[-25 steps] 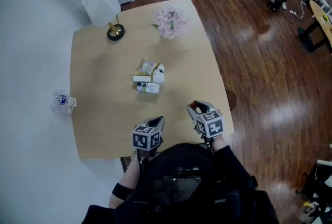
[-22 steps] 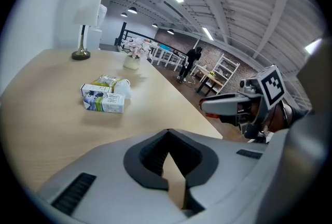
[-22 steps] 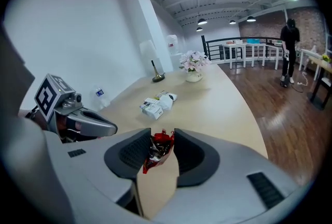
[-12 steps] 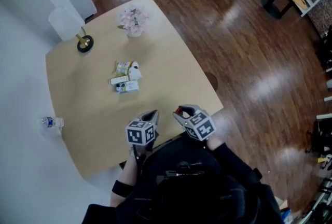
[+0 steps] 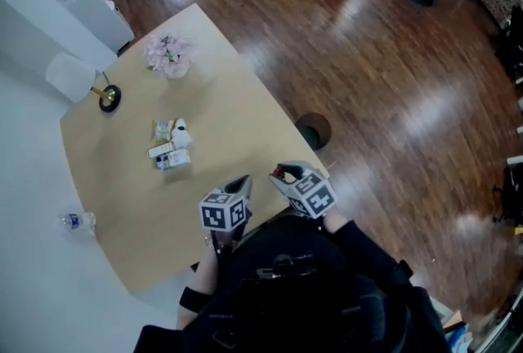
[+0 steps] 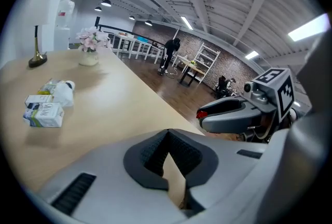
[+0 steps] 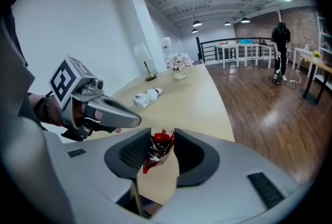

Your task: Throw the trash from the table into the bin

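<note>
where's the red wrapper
In the right gripper view the red wrapper is pinched in the right tongs, over the table, beside the left tongs.

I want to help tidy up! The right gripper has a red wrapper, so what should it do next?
Probably swing the right gripper, shut on the red crinkly wrapper, over the round dark bin on the floor beside the light wooden table; it is not above it yet.

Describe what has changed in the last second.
The head view has swung right: the table now sits further left, and the dark bin on the floor shows fully. Nothing taken or released. The right tool still grips the red wrapper; the trash pile lies untouched.
</note>
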Action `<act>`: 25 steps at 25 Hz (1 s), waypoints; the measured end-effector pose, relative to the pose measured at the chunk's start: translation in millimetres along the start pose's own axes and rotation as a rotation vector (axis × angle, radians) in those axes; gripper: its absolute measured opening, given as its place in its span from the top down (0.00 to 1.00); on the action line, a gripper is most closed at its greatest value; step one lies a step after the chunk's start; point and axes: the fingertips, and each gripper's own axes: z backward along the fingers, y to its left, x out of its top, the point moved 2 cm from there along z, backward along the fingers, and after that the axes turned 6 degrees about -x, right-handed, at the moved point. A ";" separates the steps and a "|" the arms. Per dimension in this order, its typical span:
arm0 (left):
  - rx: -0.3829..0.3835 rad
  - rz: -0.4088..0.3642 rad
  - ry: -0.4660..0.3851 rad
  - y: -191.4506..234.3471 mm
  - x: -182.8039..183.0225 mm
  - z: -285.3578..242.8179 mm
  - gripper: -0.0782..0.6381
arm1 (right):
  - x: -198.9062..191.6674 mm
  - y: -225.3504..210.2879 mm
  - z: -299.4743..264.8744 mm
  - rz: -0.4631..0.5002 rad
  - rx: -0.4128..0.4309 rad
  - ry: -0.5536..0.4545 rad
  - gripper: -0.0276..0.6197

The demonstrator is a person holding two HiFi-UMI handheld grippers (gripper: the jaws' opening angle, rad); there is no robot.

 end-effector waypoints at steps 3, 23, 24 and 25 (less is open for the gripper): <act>-0.011 0.000 0.028 -29.2 15.6 -37.7 0.89 | -4.9 -50.2 14.8 -0.030 -0.008 -0.003 0.73; 0.054 0.122 0.097 -138.1 77.1 -314.3 0.89 | -94.7 -343.8 28.3 -0.160 -0.104 0.093 0.73; 0.089 0.141 0.091 -130.6 74.1 -327.4 0.89 | -101.1 -353.3 15.6 -0.154 -0.106 0.097 0.73; 0.126 0.160 0.087 -122.1 70.2 -339.5 0.89 | -108.1 -362.6 1.9 -0.149 -0.107 0.102 0.73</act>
